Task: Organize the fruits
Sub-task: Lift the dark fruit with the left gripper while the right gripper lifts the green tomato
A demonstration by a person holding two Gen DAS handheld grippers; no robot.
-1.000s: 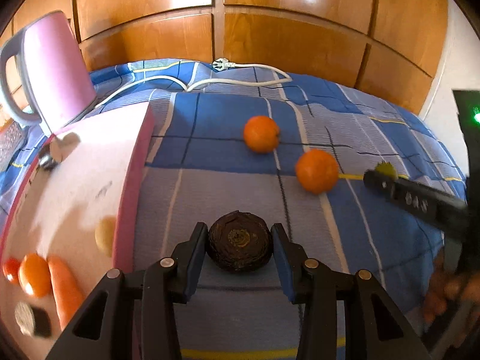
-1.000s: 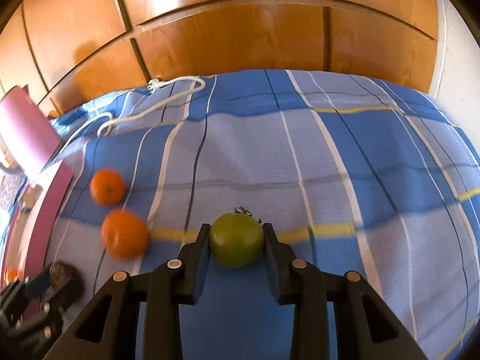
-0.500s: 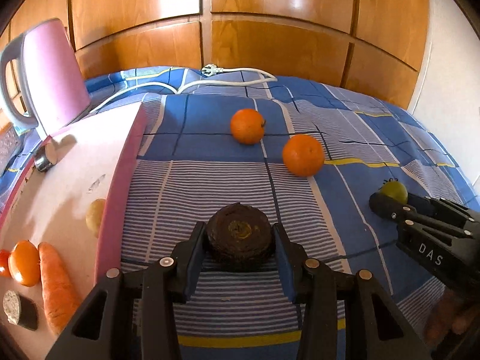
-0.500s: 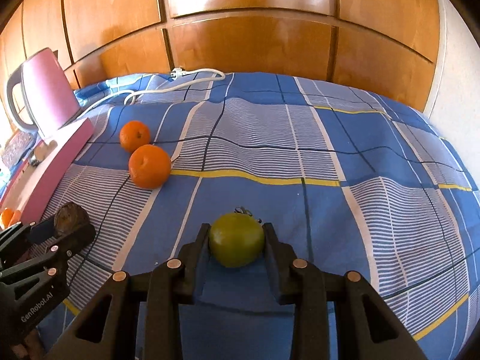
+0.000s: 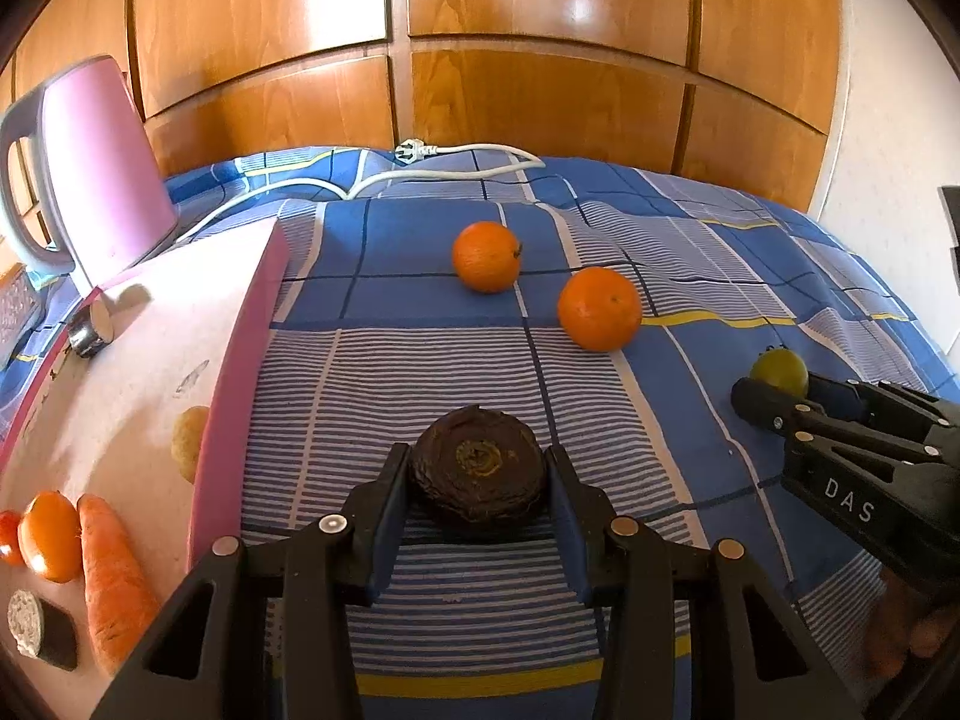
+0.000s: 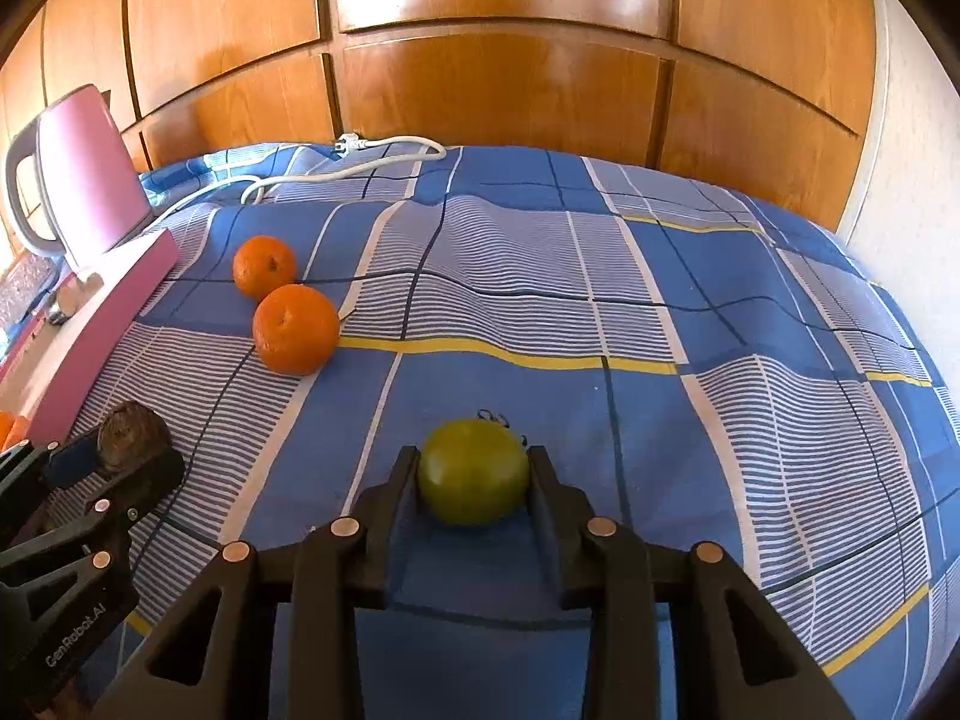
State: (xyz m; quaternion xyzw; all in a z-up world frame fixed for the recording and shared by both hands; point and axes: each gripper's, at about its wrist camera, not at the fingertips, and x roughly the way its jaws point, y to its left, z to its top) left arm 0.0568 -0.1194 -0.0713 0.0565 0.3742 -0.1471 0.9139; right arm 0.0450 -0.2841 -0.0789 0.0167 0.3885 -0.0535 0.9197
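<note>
My left gripper (image 5: pixel 478 483) is shut on a dark brown round fruit (image 5: pixel 478 471), low over the blue checked cloth; it also shows in the right wrist view (image 6: pixel 129 435). My right gripper (image 6: pixel 473 480) is shut on a green tomato (image 6: pixel 473 471), also seen in the left wrist view (image 5: pixel 779 369). Two oranges lie on the cloth, one farther (image 5: pixel 486 256) (image 6: pixel 264 267) and one nearer (image 5: pixel 599 309) (image 6: pixel 295 329).
A pink-rimmed white tray (image 5: pixel 234 372) at the left holds a carrot (image 5: pixel 111 576), an orange fruit (image 5: pixel 49 535) and a potato (image 5: pixel 189 444). A pink kettle (image 5: pixel 99 162) stands behind it. A white cable (image 5: pixel 456 159) lies at the back by wooden panels.
Both grippers have kept their fruit and drawn back slightly from the oranges. The right gripper has swung toward the centre of the cloth.
</note>
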